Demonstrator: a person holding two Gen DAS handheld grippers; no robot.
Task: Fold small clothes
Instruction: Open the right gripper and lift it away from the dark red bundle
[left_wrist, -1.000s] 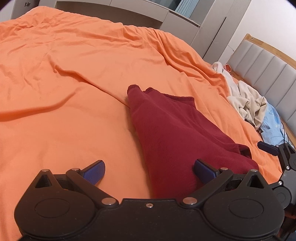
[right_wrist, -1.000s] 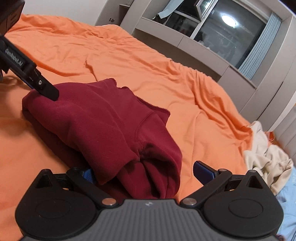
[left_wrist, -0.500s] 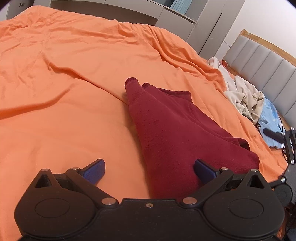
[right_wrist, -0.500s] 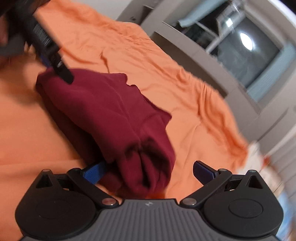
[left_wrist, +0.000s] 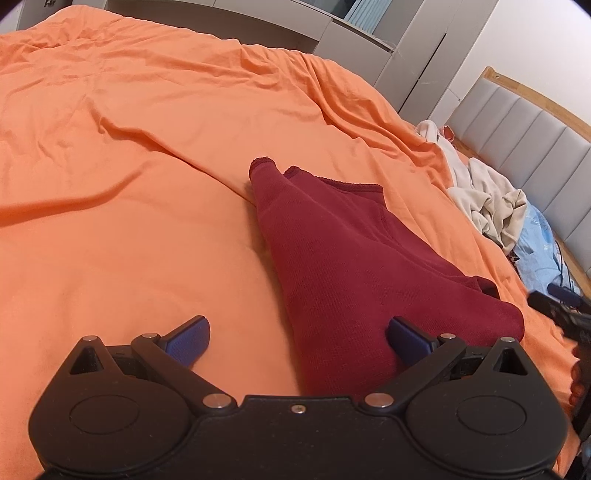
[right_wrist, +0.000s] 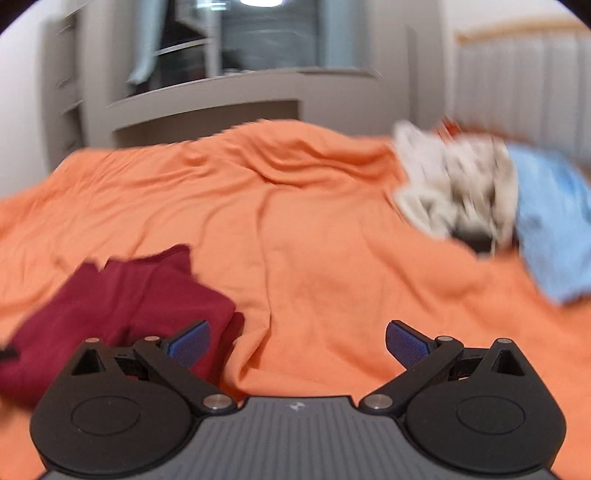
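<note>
A folded dark red garment (left_wrist: 354, 266) lies on the orange bed cover (left_wrist: 147, 184). My left gripper (left_wrist: 298, 334) is open just above the cover; its right finger hangs over the garment's near end and holds nothing. In the blurred right wrist view the same garment (right_wrist: 122, 306) sits at the lower left, partly behind the left finger. My right gripper (right_wrist: 297, 338) is open and empty over bare orange cover, pointing toward the pile of clothes. The right gripper's tip (left_wrist: 561, 310) shows at the right edge of the left wrist view.
A heap of cream clothes (left_wrist: 487, 199) and a light blue garment (left_wrist: 535, 251) lies by the grey padded headboard (left_wrist: 535, 122). In the right wrist view the heap (right_wrist: 454, 192) and the blue piece (right_wrist: 550, 221) are at the upper right. Grey cabinets (right_wrist: 207, 110) stand beyond the bed.
My right gripper has let go of the red garment's end and swung right toward the clothes pile. The garment now lies flat. The left gripper stayed open and drew back slightly.
</note>
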